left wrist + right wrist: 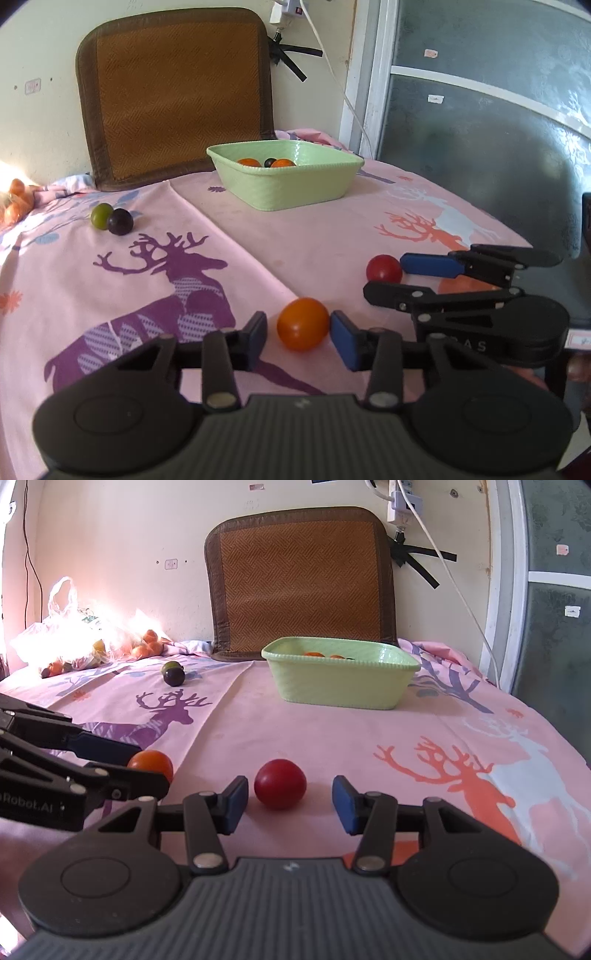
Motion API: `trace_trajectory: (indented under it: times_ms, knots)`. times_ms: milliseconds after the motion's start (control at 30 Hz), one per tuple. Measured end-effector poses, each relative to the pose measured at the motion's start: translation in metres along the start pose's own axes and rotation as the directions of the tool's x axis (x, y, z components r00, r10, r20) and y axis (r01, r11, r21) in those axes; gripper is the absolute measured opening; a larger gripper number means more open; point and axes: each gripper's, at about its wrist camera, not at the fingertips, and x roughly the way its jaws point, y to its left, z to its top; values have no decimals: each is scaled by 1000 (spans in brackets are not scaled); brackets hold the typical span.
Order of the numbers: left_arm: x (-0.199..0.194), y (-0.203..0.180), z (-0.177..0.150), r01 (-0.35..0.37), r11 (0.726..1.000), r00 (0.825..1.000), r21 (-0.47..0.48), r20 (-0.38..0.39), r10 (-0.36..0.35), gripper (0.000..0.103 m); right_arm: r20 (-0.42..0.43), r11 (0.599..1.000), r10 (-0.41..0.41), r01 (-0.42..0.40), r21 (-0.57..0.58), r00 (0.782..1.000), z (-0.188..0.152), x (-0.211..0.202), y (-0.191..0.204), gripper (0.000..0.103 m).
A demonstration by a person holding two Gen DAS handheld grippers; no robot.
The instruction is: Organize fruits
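An orange fruit (303, 328) lies on the pink deer-print cloth between the fingers of my left gripper (298, 341). The right pad touches it and the left pad stands a small gap away, so the gripper is open. In the right wrist view the same fruit (151, 762) sits between the left gripper's fingertips (147, 766). A red fruit (280, 783) lies between the pads of my open right gripper (290, 806), with a gap on each side. A green basket (288, 188) at the back holds two orange fruits and a dark one.
A green fruit (101, 217) and a dark purple fruit (120, 221) touch each other at the far left. A brown woven mat (173, 85) leans on the wall behind the basket. A plastic bag of fruit (74, 635) lies at the back left. The table edge runs along the right.
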Motion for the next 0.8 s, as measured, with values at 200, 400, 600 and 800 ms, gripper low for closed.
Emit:
trace_trajectory:
  times_ms: [200,400,600,800]
  knots:
    - [-2,-2,1,-24,1000,999,-3,29,24,31,-4,1000,4,-4,-6,1000,-1,0,2,37]
    - [7,10,14,-78,996,996,-47,27,79,31,12,1000,-18,18,-7,1000,5,4,5,32]
    - [17,25,30,-136,988,989,-70,52,139,31,31,999,-38,38,-22,999,25,18,6,32]
    - [24,32,23,-144,985,988,-92,42,148,31,8,998,-44,44,-32,999,29,36,6,32]
